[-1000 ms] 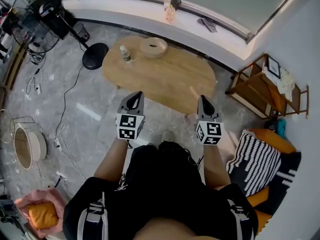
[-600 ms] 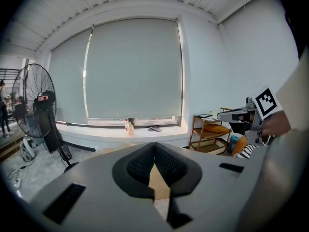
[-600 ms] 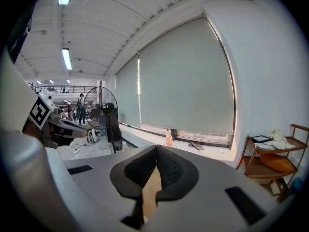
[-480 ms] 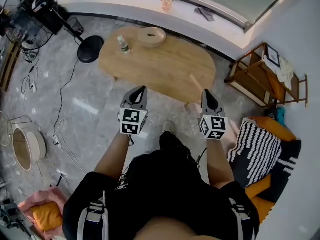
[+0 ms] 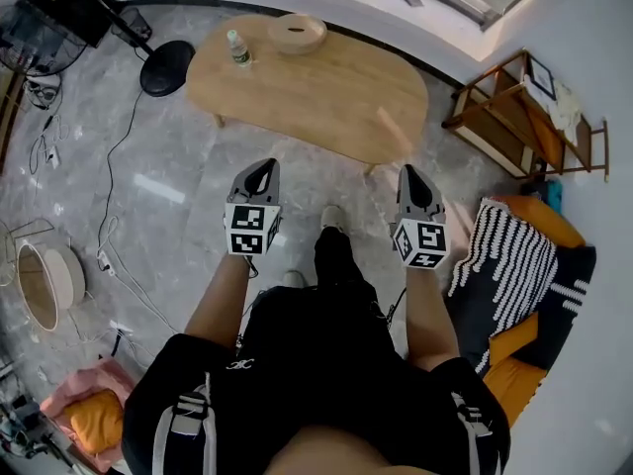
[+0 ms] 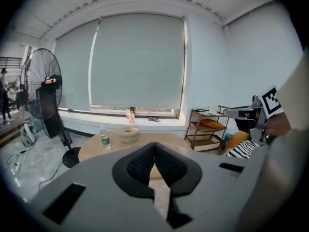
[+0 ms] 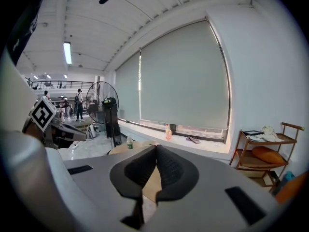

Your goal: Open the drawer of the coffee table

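Note:
The oval wooden coffee table [image 5: 326,92] stands on the grey floor ahead of me; no drawer shows in any view. A water bottle [image 5: 237,49] and a round wooden bowl [image 5: 295,33] sit at its far left end. My left gripper [image 5: 265,168] hangs just short of the table's near edge, shut and holding nothing. My right gripper [image 5: 408,174] floats near the table's right end, also shut and empty. In the left gripper view the shut left gripper [image 6: 155,146] points at the table [image 6: 94,151]. In the right gripper view the right gripper [image 7: 156,149] does the same.
A standing fan [image 5: 59,8] with a black disc base [image 5: 164,65] is at the far left, with cables [image 5: 111,191] across the floor. A wooden shelf [image 5: 514,117] and a striped cushion [image 5: 499,275] lie on the right. A round basket [image 5: 45,285] sits at the left.
Both grippers have sunk lower and moved forward, still shut. The table has slid up the head view, and a foot has stepped forward between the grippers.

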Available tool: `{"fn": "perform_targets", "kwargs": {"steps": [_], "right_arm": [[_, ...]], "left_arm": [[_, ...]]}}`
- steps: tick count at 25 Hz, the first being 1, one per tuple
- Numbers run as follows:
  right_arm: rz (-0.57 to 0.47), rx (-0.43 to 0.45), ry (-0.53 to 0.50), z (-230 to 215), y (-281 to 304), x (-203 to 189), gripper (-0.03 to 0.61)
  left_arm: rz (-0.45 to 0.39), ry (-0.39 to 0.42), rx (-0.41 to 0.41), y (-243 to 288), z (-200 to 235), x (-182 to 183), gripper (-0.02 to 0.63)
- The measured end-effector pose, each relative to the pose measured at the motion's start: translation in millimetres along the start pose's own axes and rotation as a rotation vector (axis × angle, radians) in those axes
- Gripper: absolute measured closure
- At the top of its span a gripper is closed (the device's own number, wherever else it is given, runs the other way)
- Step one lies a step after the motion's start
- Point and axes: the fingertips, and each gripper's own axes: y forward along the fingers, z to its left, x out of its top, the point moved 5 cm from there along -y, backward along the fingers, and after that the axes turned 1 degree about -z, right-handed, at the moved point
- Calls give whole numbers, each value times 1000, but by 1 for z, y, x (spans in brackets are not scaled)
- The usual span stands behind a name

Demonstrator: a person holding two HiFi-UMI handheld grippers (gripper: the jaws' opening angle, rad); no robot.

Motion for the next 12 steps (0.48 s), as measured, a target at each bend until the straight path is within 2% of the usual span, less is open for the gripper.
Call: {"fn": "perform_targets", "kwargs": {"steps": [4, 7, 12], "right_arm": [[12, -36, 7, -17, 0, -31, 565], [4, -64, 21, -36, 10, -71, 565], [-73, -97, 52, -57, 42, -159, 565]], "left_arm": [[5, -61, 27, 18, 16, -25, 594], [-29, -59, 34, 47, 21, -50, 594], [-81, -37, 38, 114, 21, -125, 594]]}}
